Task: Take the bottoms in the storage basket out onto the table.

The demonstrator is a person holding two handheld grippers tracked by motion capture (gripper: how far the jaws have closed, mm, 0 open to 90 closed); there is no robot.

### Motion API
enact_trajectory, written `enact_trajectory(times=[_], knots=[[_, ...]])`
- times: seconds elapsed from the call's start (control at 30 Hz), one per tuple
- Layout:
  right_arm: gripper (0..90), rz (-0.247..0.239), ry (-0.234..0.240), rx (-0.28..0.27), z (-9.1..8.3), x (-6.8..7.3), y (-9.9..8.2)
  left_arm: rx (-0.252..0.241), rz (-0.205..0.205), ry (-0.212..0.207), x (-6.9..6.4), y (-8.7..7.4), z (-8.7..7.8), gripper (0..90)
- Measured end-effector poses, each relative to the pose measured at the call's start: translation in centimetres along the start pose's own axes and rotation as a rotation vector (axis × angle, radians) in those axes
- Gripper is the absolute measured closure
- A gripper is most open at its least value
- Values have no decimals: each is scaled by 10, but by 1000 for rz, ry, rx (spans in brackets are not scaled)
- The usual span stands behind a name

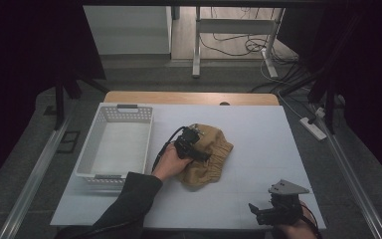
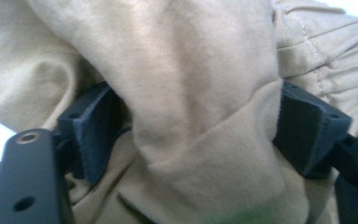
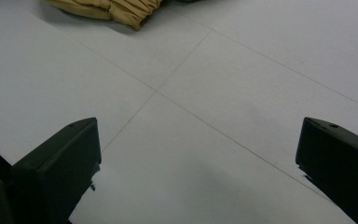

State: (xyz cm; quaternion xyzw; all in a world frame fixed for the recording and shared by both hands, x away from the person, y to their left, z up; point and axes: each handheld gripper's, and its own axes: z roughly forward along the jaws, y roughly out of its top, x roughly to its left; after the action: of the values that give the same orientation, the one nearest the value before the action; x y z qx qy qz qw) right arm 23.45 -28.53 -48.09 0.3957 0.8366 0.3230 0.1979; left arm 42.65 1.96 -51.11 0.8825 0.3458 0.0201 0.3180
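A crumpled tan cloth garment (image 1: 210,158) with an elastic hem lies at the middle of the white table (image 1: 263,129). My left gripper (image 1: 202,152) rests on top of it, held by a hand in a dark sleeve. In the left gripper view a thick fold of the cloth (image 2: 191,84) fills the gap between the two black jaws, which stand wide apart; the fold looks slack, not pinched. My right gripper (image 1: 258,213) sits at the table's near right edge. Its jaws stand wide open over bare table (image 3: 200,154), with the garment's hem (image 3: 116,10) far ahead.
A white perforated plastic basket (image 1: 87,152) stands on the table's left side, with nothing in it. Behind the table a wooden strip, a grey floor, desk legs and cables show. A power strip (image 1: 314,127) lies on the floor to the right.
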Motion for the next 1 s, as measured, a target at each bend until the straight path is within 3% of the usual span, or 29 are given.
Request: enact_trajectory(times=[0.33,0.5,0.7,0.8,1.0], knots=[[6,0,0,0,0,0,0,-19,16,-13,-2,1,-5,87],[6,0,0,1,0,0,0,-29,37,-1,-6,2,-8,28],[6,0,0,0,0,0,0,-50,69,1,-13,5,-12,0],[6,0,1,0,0,0,0,-42,108,19,-16,6,-16,0],[6,1,1,0,0,0,0,-58,112,15,-19,7,-25,0]])
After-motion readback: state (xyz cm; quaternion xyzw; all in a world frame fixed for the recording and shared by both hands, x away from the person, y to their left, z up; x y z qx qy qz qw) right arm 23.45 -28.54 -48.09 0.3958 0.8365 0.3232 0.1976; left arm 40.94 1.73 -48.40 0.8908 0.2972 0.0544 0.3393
